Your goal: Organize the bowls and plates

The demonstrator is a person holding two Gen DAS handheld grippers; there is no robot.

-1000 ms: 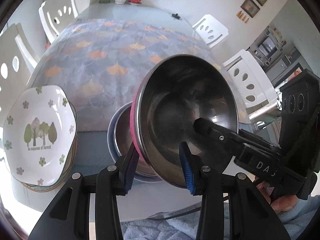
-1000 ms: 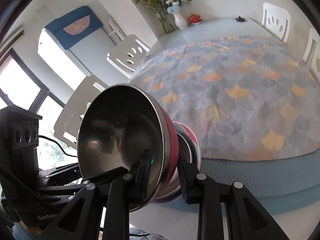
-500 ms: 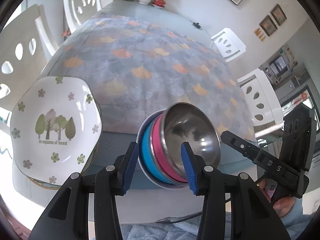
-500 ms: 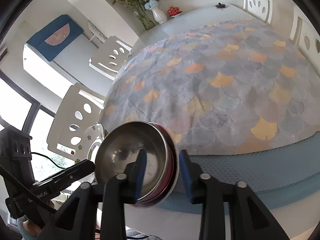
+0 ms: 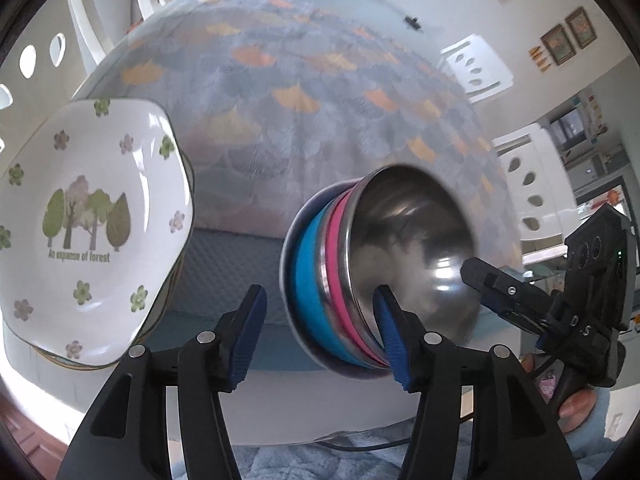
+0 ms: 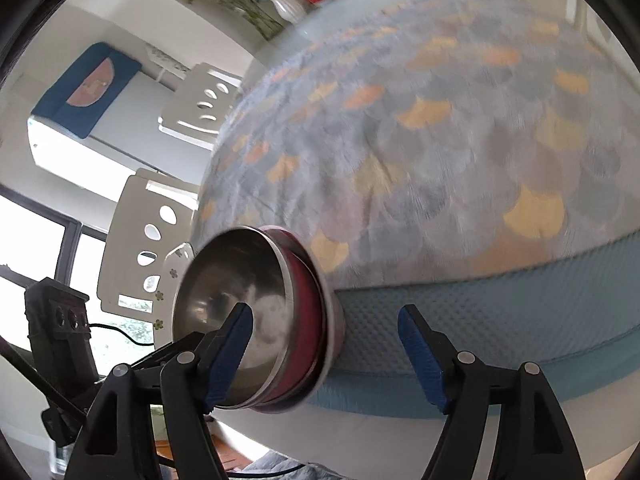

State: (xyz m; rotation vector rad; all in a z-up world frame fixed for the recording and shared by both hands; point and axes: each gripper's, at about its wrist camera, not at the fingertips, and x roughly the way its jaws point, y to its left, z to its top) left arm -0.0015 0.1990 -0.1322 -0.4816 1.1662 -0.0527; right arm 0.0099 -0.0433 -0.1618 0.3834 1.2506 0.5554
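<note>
Nested steel bowls [image 5: 384, 272] just ahead of both open grippers.

Polished, mirror-bright metal is seen on the top bowl [image 5: 404, 248]; glossy glazed ceramic on the plate [image 5: 86, 224] at nine o'clock; matt quilted cloth on the table cover [image 5: 320, 92].

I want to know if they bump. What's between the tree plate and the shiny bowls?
Nothing sits between the tree plate and the stacked bowls: only bare blue table mat shows there, in the left wrist view.
</note>
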